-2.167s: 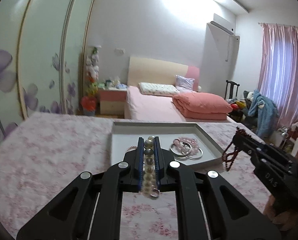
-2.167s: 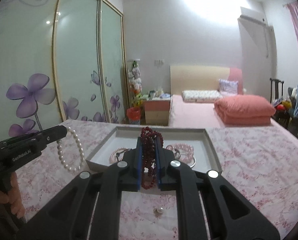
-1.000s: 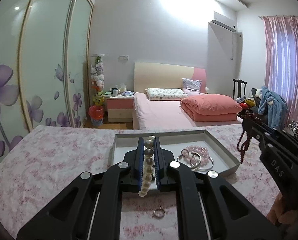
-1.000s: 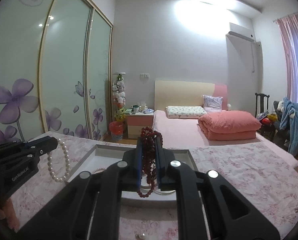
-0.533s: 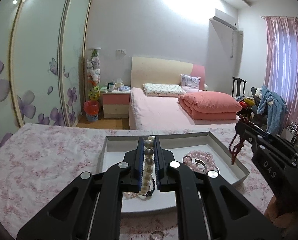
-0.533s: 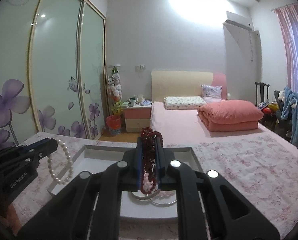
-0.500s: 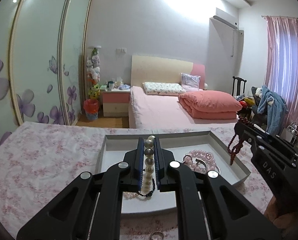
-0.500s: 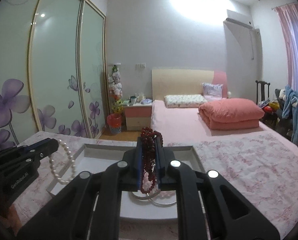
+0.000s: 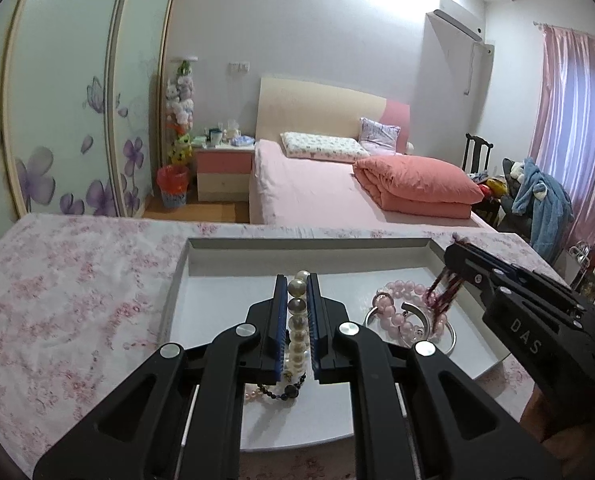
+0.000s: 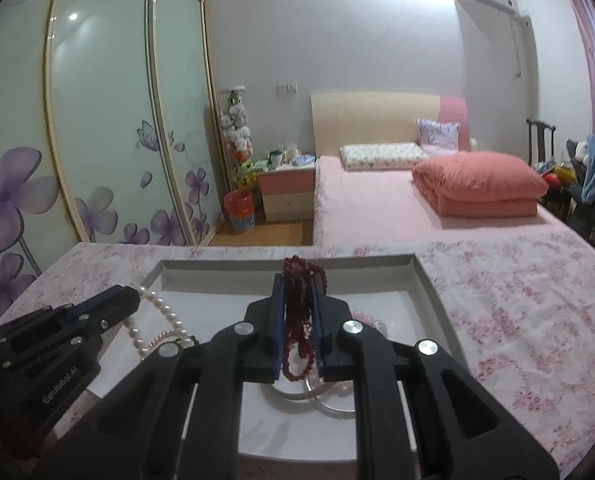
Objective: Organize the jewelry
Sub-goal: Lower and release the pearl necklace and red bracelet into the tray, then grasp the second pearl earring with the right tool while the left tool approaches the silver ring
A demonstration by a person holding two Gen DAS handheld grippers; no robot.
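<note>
Left gripper (image 9: 297, 292) held level and pointing forward, jaws closed tight on a strand of pearls (image 9: 296, 320) — beads pinched in a column between the blue pads. Right gripper (image 10: 299, 292) alongside, likewise pointing forward, jaws clamped on a bunch of dark red beads (image 10: 297, 320) that loops above and hangs below the pads. Seen from the left wrist camera, right gripper reaching in from the right, tilted slightly down — a bit of the holding hand (image 9: 545, 408) showing below its body.
</note>
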